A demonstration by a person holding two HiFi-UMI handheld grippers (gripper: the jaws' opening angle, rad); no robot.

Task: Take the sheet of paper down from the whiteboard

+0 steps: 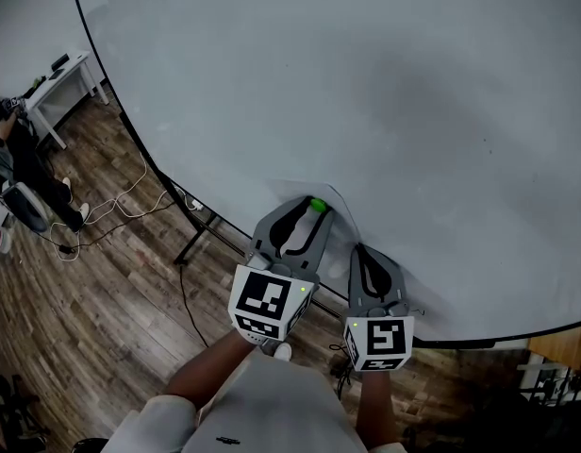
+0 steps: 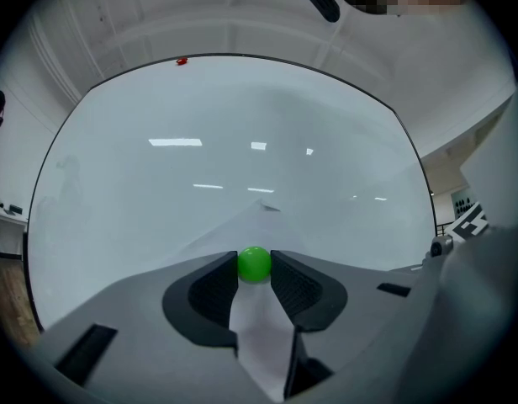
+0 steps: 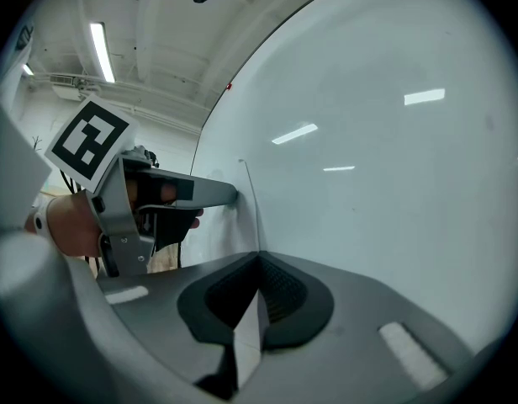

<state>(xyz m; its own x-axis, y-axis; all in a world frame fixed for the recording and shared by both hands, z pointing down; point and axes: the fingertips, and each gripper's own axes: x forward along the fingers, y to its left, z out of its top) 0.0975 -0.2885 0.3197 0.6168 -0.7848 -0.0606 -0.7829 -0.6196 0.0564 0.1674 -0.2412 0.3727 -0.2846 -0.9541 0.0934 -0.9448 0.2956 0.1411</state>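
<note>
At the bottom edge of the whiteboard [image 1: 366, 83], the left tongs [image 2: 254, 269] pinch the green magnet [image 2: 254, 262], and the right tongs [image 3: 259, 263] pinch the paper [image 2: 259, 331] beside it.

paper [image 2: 251, 230]: white, low on whiteboard [image 1: 366, 83], nr btm edge | green ball magnet [image 1: 317, 205] on it

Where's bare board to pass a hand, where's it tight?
Free: the whiteboard above and right of the paper, out to its dark rim. Tight: the bottom edge, where the left gripper grips the green magnet and the right gripper pinches the paper's edge.
</note>
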